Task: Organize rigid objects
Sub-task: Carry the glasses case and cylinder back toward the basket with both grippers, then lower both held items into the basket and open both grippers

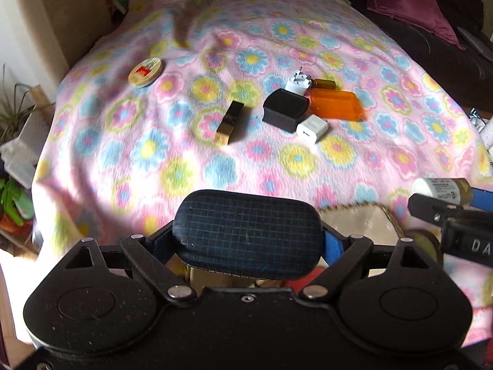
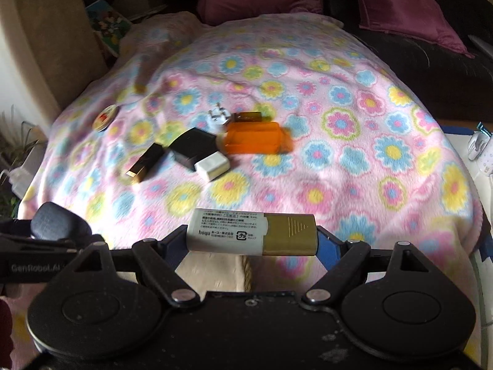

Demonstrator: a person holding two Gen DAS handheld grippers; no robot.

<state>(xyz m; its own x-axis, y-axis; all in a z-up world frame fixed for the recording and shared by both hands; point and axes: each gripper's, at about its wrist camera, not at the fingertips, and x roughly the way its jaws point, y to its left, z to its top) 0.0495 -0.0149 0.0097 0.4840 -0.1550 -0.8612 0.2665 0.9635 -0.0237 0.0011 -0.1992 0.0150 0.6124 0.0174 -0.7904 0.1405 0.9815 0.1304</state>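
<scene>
My left gripper (image 1: pixel 248 234) is shut on a dark blue oval case (image 1: pixel 246 231) with a grid pattern, held above a beige basket (image 1: pixel 357 222). My right gripper (image 2: pixel 252 236) is shut on a white tube with a gold cap (image 2: pixel 251 232); the tube also shows in the left wrist view (image 1: pixel 443 191). On the flowered blanket (image 1: pixel 277 169) lie a black-and-gold lipstick (image 1: pixel 229 123), a black box (image 1: pixel 285 109), a white charger (image 1: pixel 311 128), an orange case (image 1: pixel 336 104), a white plug (image 1: pixel 297 81), a small brown bottle (image 1: pixel 323 84) and a round tin (image 1: pixel 144 72).
Purple cushions (image 2: pixel 406 9) lie on a dark sofa (image 2: pixel 431 61) behind the blanket. Plants (image 1: pixel 12 114) and white containers (image 1: pixel 21 151) stand to the left. White objects (image 2: pixel 477 148) stand at the right edge.
</scene>
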